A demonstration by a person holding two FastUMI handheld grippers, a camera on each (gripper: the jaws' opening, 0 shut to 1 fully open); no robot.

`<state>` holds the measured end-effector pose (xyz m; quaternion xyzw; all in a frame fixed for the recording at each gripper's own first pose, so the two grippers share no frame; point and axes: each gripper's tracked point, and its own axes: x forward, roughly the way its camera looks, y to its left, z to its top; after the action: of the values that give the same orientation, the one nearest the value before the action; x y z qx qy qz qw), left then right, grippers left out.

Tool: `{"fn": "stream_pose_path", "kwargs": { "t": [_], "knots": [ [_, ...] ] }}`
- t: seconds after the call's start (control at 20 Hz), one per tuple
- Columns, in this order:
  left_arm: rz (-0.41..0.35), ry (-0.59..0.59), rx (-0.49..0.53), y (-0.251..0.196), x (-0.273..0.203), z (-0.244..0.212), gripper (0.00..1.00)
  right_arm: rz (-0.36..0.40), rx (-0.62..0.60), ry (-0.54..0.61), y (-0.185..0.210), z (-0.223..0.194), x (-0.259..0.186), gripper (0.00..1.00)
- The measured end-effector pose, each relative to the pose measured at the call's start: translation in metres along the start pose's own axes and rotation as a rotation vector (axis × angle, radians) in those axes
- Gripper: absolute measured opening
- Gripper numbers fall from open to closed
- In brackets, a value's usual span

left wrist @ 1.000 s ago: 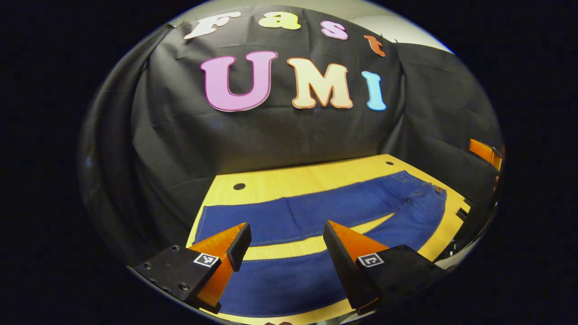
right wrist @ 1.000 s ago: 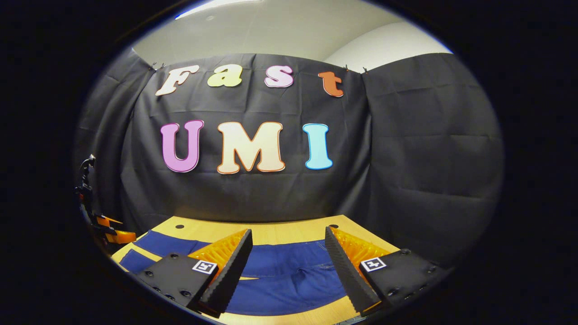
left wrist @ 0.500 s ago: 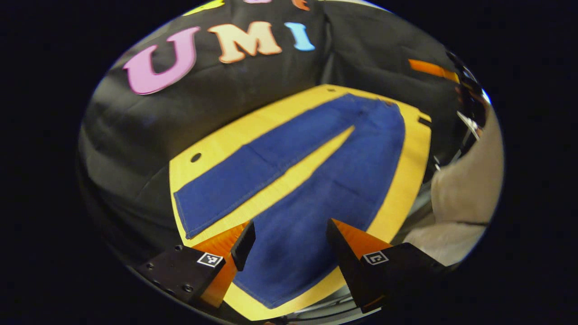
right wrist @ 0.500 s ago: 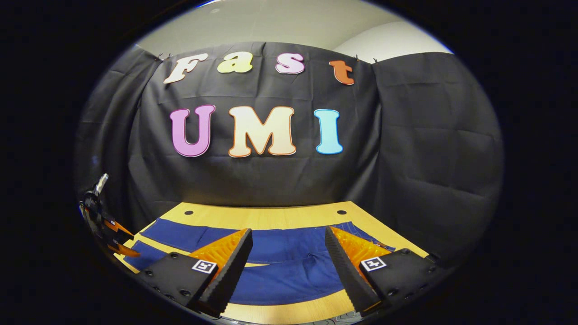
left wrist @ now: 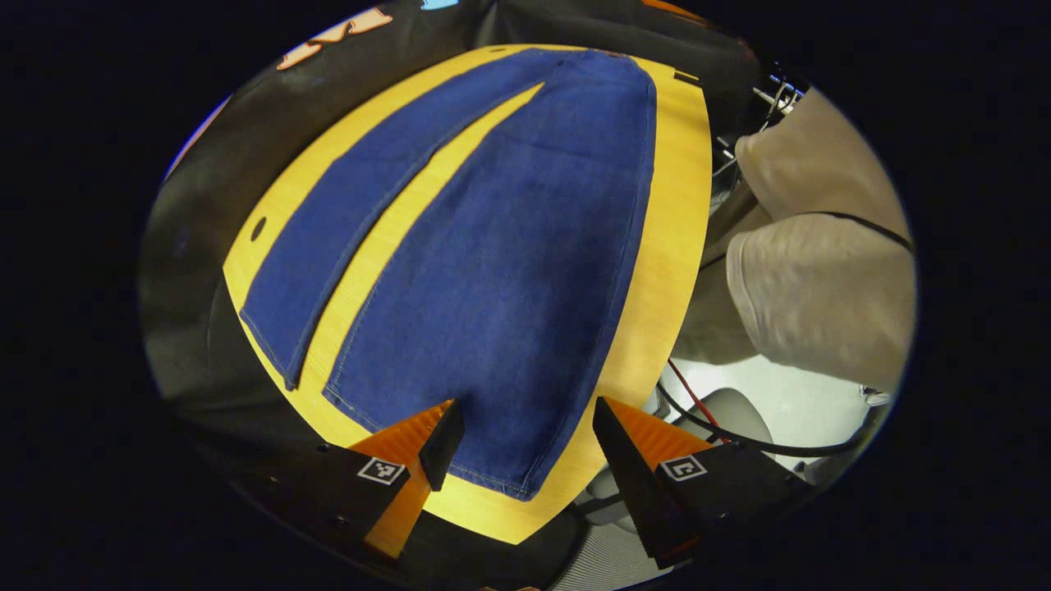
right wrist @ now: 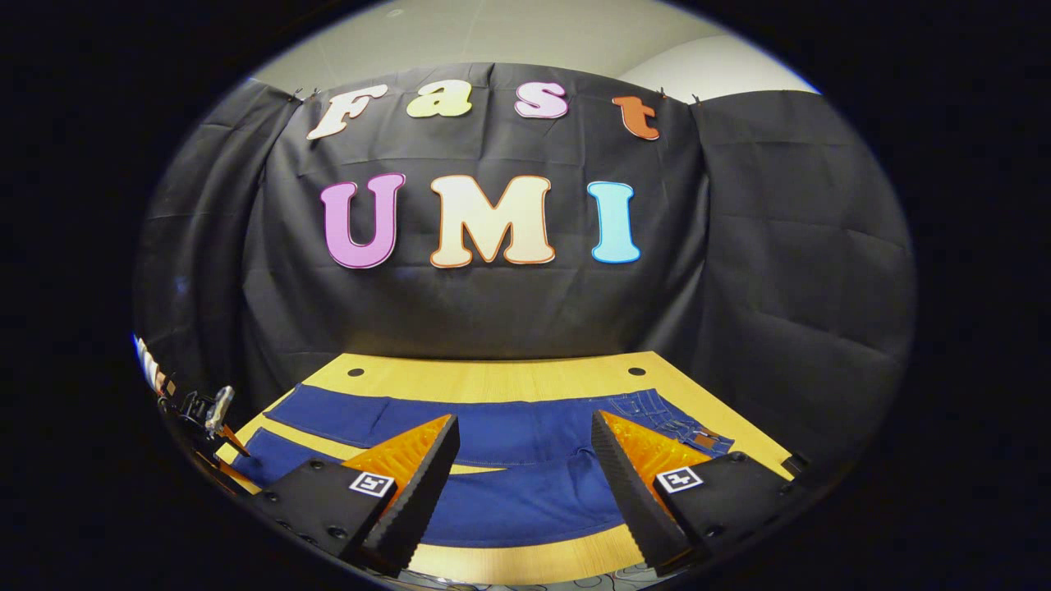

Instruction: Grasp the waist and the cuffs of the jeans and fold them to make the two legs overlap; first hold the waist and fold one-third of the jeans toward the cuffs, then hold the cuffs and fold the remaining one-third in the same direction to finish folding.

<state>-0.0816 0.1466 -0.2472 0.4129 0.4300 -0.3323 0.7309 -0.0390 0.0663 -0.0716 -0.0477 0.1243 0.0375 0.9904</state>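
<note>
**Jeans spread flat, both grippers released**

Yellow wooden tabletop (left wrist: 673, 246) is covered by flat blue denim jeans (left wrist: 509, 263), legs apart. Left gripper (left wrist: 525, 447) is held wide open above a cuff; right gripper (right wrist: 525, 472), likewise parted, is poised near the waist.

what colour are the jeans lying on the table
The jeans are dark blue denim, spread flat on the yellow wooden table; the left gripper view shows them best.

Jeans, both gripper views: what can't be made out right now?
- Left gripper view: waist of the jeans is small and far at the top; no detail.
- Right gripper view: near edge of the jeans hidden behind the right gripper; cuffs cut off at left.
- Right gripper view: left gripper too small to judge.
</note>
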Motion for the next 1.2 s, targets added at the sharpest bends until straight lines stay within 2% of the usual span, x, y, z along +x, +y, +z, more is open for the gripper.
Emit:
{"fn": "stream_pose_path", "kwargs": {
  "t": [0.2,0.25,0.3,0.35,0.4,0.6,0.75,1.2],
  "knots": [
    [-0.001,0.06,0.022,0.001,0.009,-0.009,0.96,-0.01,0.01,0.007,-0.003,-0.001,0.001,1.0],
    [-0.022,0.071,0.024,-0.003,0.007,-0.009,0.96,-0.015,0.017,0.009,-0.003,0.0,0.001,1.0],
    [-0.031,0.072,0.032,-0.004,0.011,-0.006,1.0,-0.018,0.022,0.012,-0.005,-0.002,0.002,1.0],
    [-0.038,0.083,0.048,-0.003,0.012,-0.005,0.92,-0.021,0.023,0.016,-0.006,-0.003,0.004,0.99],
    [-0.045,0.085,0.06,-0.004,0.013,-0.005,0.91,-0.023,0.024,0.021,-0.007,-0.006,0.004,0.99],
    [-0.096,0.131,0.073,-0.006,0.012,-0.002,0.91,-0.026,0.03,0.043,-0.01,-0.015,0.005,0.99],
    [-0.12,0.166,0.106,-0.003,0.014,-0.002,0.96,-0.021,0.041,0.052,-0.01,-0.018,0.008,1.0],
    [-0.108,0.215,0.087,-0.006,0.012,-0.001,0.95,-0.03,0.071,0.037,-0.022,-0.02,0.012,1.0]
  ]
}}
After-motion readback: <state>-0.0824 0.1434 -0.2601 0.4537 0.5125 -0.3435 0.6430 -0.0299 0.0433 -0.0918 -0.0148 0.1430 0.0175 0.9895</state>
